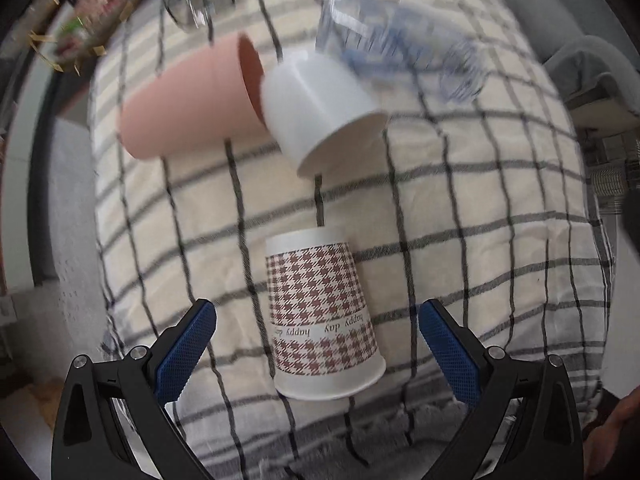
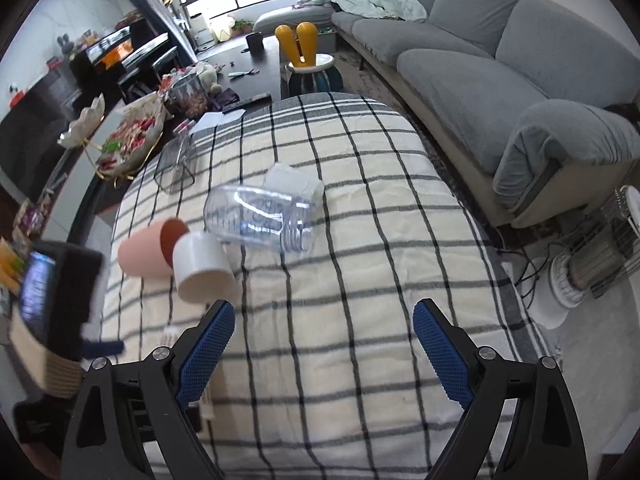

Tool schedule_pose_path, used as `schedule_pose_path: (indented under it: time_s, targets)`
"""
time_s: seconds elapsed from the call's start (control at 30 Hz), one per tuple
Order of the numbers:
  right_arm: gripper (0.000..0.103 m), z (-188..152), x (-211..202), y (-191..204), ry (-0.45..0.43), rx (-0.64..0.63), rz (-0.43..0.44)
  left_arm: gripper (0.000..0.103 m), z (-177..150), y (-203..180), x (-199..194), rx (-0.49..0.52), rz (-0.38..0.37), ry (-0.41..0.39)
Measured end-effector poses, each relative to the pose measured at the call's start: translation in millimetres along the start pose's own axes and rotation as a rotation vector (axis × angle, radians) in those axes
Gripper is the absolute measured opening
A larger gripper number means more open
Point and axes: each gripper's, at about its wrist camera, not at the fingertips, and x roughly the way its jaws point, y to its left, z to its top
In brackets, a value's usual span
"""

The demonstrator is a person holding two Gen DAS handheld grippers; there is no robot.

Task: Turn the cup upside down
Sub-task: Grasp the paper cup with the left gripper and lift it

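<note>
Houndstooth paper cup point(image 1: 322, 316) stands mouth-down on the checked tablecloth point(image 1: 480, 240), between the spread blue pads of the left gripper point(image 1: 316, 340), which do not touch it. Beyond it a white cup point(image 1: 316, 112) and a pink cup point(image 1: 184, 104) lie on their sides, touching, with a clear plastic jar point(image 1: 400, 44) toppled just behind. The right gripper point(image 2: 323, 344) hangs open above bare cloth, with a grey sofa point(image 2: 500, 60) alongside.
</note>
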Motion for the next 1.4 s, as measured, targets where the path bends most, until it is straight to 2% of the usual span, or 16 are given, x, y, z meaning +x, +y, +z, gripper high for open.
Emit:
schedule_pose_path:
  time_s: [0.13, 0.3, 0.4, 0.5, 0.6, 0.77, 0.83, 1.0, 1.1, 1.17, 1.27, 1.33, 1.4]
  targets:
    - [0.091, 12, 19, -6, 0.034, 0.041, 0.02, 0.103, 18, 3, 24, -0.015, -0.002, 0.144]
    - [0.091, 22, 50, -10, 0.116, 0.076, 0.052, 0.102, 30, -4, 45, 0.02, 0.005, 0.263]
    - [0.091, 25, 60, -11, 0.134, 0.084, 0.061, 0.101, 32, -3, 57, 0.023, 0.021, 0.321]
    - [0.091, 27, 71, -11, 0.152, 0.092, 0.075, 0.095, 35, -5, 69, 0.029, 0.027, 0.362]
    - [0.091, 25, 82, -12, 0.181, 0.107, 0.091, 0.086, 36, -8, 74, 0.052, 0.025, 0.383]
    - [0.091, 22, 92, -16, 0.21, 0.129, 0.103, 0.063, 31, -12, 91, 0.07, 0.01, 0.425]
    - [0.091, 22, 92, -17, 0.21, 0.131, 0.101, 0.062, 29, -10, 93, 0.063, 0.001, 0.43]
    - [0.091, 22, 82, -17, 0.19, 0.124, 0.096, 0.062, 26, -5, 92, 0.084, 0.0, 0.381]
    - [0.091, 22, 71, -16, 0.173, 0.125, 0.108, 0.061, 15, -3, 65, 0.101, 0.007, 0.313]
    - [0.091, 21, 60, -16, 0.148, 0.127, 0.117, 0.061, 8, -1, 49, 0.105, -0.004, 0.236]
    - [0.091, 19, 42, -18, 0.093, 0.128, 0.116, 0.061, -6, -2, 26, 0.113, -0.038, 0.071]
    - [0.091, 14, 30, -21, 0.04, 0.134, 0.109, 0.061, -19, -2, 11, 0.135, -0.051, -0.08]
    - [0.091, 8, 21, -26, -0.002, 0.138, 0.092, 0.062, -36, -2, -1, 0.151, -0.023, -0.262]
